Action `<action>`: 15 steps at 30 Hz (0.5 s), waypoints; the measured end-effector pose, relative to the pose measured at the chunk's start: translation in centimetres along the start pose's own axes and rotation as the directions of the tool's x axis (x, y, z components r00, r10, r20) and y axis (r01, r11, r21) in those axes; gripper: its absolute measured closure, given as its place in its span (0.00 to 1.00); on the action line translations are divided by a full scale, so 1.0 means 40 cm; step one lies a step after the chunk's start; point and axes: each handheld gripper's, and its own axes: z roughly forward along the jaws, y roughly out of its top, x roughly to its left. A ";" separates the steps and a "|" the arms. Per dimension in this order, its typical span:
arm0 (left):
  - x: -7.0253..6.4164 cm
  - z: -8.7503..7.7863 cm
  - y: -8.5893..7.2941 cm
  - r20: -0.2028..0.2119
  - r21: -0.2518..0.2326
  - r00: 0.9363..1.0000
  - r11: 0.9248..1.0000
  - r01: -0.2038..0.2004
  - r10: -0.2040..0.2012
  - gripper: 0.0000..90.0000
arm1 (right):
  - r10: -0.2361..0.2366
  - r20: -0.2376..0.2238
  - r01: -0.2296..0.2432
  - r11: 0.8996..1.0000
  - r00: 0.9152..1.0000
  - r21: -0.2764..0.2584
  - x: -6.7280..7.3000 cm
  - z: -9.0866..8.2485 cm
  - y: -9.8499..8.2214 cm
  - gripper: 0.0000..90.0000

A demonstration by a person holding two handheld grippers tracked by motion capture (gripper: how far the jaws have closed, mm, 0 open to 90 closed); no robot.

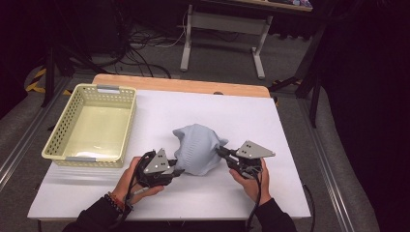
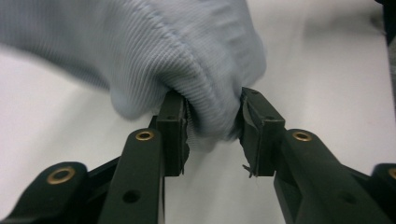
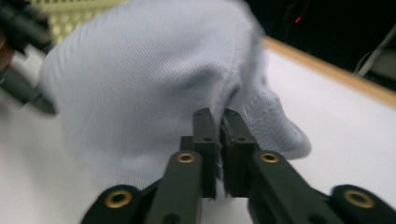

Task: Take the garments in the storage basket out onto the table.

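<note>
A soft, pale blue cloth (image 1: 197, 147) sits bunched up in a heap on the white table (image 1: 232, 116), to the right of the yellow basket (image 1: 92, 123) and a little apart from it.

The left hand (image 1: 133, 181) comes up from the near edge of the table, on the near left side of the cloth. Its wrist bends so the left gripper (image 1: 178, 171) points across at the cloth's near left edge. In the left gripper view, a thick fold of the cloth (image 2: 154, 60) sits between the two jaws, and both press into it, so this claw is clamped on the cloth.

The right hand (image 1: 251, 181) comes up on the near right side of the cloth. It tips the right gripper (image 1: 220, 152) up and to the left, onto the cloth's right edge. In the right gripper view, the jaws are squeezed almost together, pinching a thin bit of the cloth (image 3: 140, 93).
</note>
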 end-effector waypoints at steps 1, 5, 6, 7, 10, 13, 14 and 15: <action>-0.006 -0.001 0.004 -0.008 0.001 1.000 1.000 -0.007 0.007 0.70 | 0.002 0.017 -0.001 1.000 1.000 -0.021 -0.006 -0.007 0.009 0.97; -0.014 -0.007 0.009 -0.007 -0.006 1.000 1.000 -0.027 0.027 0.65 | 0.002 0.038 0.000 0.999 0.999 -0.034 -0.017 -0.009 0.019 0.98; -0.015 -0.013 0.010 -0.001 -0.017 1.000 1.000 -0.026 0.026 0.65 | 0.001 0.040 0.000 1.000 0.999 -0.029 -0.016 -0.009 0.019 0.98; -0.015 -0.013 0.010 -0.001 -0.017 1.000 1.000 -0.026 0.026 0.64 | 0.001 0.040 0.000 1.000 0.999 -0.029 -0.016 -0.009 0.019 0.98; -0.017 -0.037 0.013 -0.002 -0.040 0.999 0.998 -0.041 0.041 0.63 | -0.008 0.061 0.011 0.999 0.998 -0.038 -0.017 -0.018 0.015 1.00; -0.016 -0.049 0.017 -0.016 -0.047 0.999 0.998 -0.041 0.040 0.60 | -0.004 0.077 0.008 0.999 0.997 -0.045 -0.020 -0.030 0.010 0.98; -0.015 -0.054 0.017 -0.025 -0.051 0.999 0.998 -0.043 0.042 0.59 | -0.004 0.085 0.008 0.999 0.996 -0.046 -0.020 -0.034 0.008 0.97; -0.015 -0.054 0.017 -0.025 -0.051 0.999 0.998 -0.043 0.042 0.58 | -0.004 0.085 0.008 0.999 0.996 -0.046 -0.020 -0.034 0.008 0.97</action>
